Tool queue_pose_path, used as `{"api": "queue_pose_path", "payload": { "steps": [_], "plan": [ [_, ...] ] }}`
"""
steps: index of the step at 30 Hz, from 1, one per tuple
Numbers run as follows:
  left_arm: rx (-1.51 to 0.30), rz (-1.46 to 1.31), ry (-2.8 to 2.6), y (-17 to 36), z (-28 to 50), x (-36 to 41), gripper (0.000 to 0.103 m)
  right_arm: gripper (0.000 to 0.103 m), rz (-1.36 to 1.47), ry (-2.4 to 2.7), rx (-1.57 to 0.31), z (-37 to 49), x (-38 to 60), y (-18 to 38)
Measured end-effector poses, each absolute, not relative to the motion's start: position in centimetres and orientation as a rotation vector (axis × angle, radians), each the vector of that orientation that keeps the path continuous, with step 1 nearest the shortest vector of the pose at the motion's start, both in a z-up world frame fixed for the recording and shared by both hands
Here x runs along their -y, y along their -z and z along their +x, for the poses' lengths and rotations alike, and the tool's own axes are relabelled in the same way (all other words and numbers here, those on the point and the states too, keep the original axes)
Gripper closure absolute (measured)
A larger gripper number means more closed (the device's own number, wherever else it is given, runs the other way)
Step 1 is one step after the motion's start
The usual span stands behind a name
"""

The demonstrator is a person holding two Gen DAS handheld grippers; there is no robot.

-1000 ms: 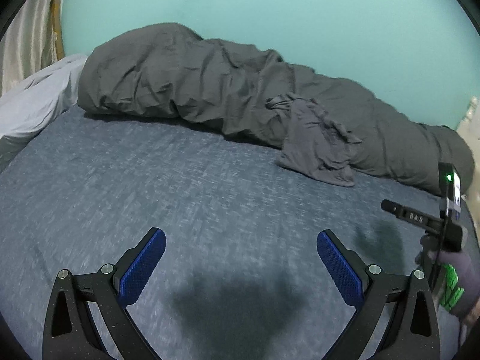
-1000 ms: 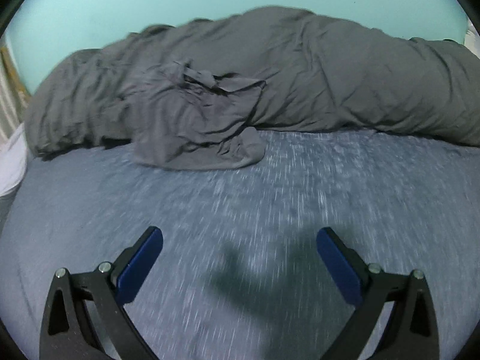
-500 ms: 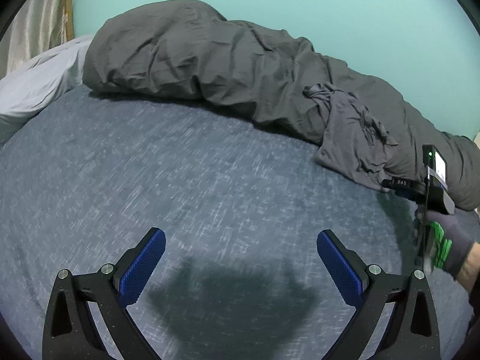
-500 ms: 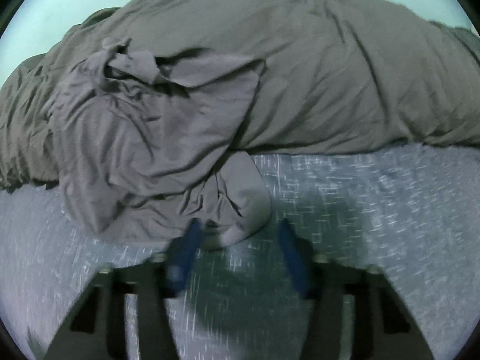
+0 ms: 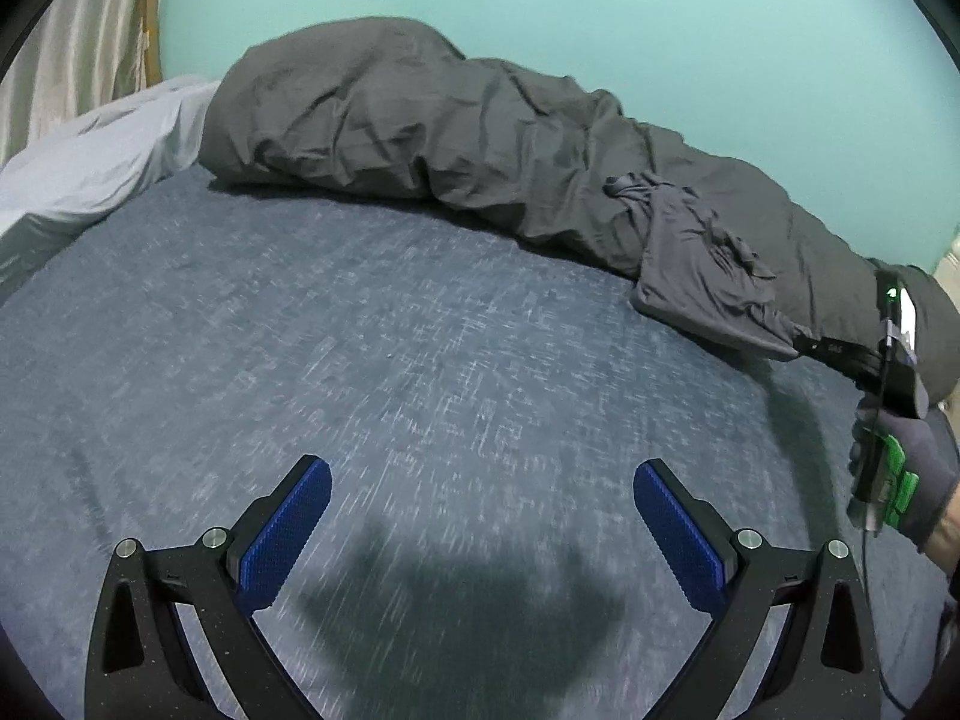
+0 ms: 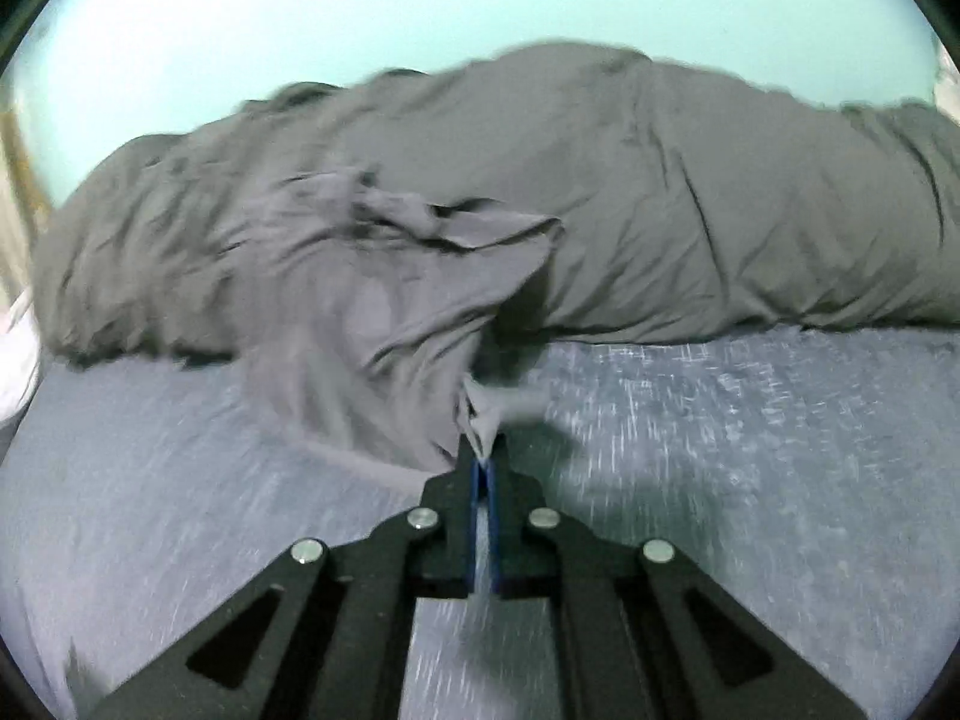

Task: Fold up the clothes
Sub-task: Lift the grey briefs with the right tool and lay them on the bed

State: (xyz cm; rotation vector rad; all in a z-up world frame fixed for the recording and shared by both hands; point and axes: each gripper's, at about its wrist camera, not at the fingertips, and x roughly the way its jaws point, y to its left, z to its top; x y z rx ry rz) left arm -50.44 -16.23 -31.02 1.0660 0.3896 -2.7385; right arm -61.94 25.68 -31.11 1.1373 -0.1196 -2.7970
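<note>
Grey garment (image 6: 372,324) is pinched at its near corner by the just-closed right claw (image 6: 480,468), trailing toward eleven o'clock; the left claw (image 5: 480,516) gapes empty, the garment (image 5: 696,264) at two o'clock.

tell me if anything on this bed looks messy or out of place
The grey garment is crumpled, draped half over the bunched dark duvet and half on the blue sheet. The right gripper is shut on its near edge, the cloth bunched at the pads. The left gripper is open above bare sheet.
</note>
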Motion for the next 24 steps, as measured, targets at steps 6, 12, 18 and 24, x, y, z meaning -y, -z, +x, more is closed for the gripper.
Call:
{"api": "queue_pose_path", "payload": {
  "steps": [6,12,18,24],
  "plan": [
    [-0.418,1.048,2.739,29.3,-45.3,14.7,0.0,0.101,1.009,2.728,0.093,-53.8,-24.2,25.8],
    [-0.393,1.015,2.814,27.3,-39.4,11.9,0.0,0.101,0.895,2.648,0.062,-45.1,-22.9,20.9],
    [-0.399,0.931,2.899,25.3,-32.6,9.5,0.0,0.101,0.79,2.632,0.06,-36.4,-23.3,16.4],
    [-0.427,0.876,2.945,23.6,-24.8,8.1,0.0,0.101,0.701,2.662,0.014,-26.9,-23.3,11.4]
  ]
}}
